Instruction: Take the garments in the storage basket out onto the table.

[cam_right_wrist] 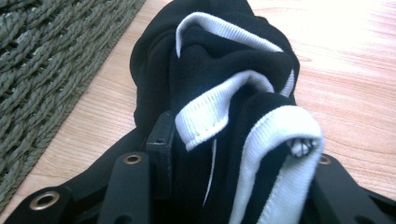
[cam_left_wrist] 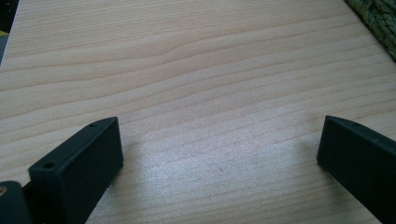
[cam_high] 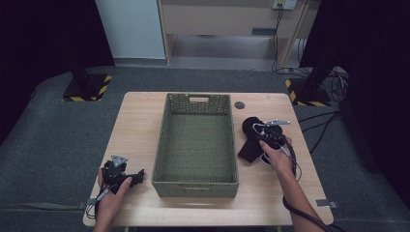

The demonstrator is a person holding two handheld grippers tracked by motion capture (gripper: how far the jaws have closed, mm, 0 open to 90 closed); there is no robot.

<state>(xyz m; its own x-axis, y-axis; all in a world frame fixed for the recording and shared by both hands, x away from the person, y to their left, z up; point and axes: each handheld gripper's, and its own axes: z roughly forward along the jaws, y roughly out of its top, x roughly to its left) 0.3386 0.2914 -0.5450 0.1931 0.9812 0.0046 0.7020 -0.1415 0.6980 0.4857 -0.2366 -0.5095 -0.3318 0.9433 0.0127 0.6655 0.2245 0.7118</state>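
While the right gripper (cam_high: pixel 269 130) pinches black white-trimmed fabric (cam_right_wrist: pixel 224 93) over the pale wooden table (cam_left_wrist: pixel 196 70), the left gripper (cam_high: pixel 138 176) rests spread beside a green woven basket (cam_high: pixel 196 183); grey carpet (cam_high: pixel 48 125) surrounds.

Grey carpet floor (cam_high: pixel 48 145), wooden table (cam_high: pixel 270 193), black curtains (cam_high: pixel 29 43), beige cabinet (cam_high: pixel 217 14).

1. One woven green basket (cam_high: pixel 195 145), in the middle of the counter (cam_high: pixel 140 121).
2. One bundle of black clothing with white ribbed trim (cam_high: pixel 251 140), right of the basket; how many garments make it up cannot be told.
3. One small dark round disc (cam_high: pixel 239 105), far right of the basket.
4. Two hand-held grippers: the left hand-held gripper (cam_high: pixel 138 176) near left, the right hand-held gripper (cam_high: pixel 265 133) on the clothing.
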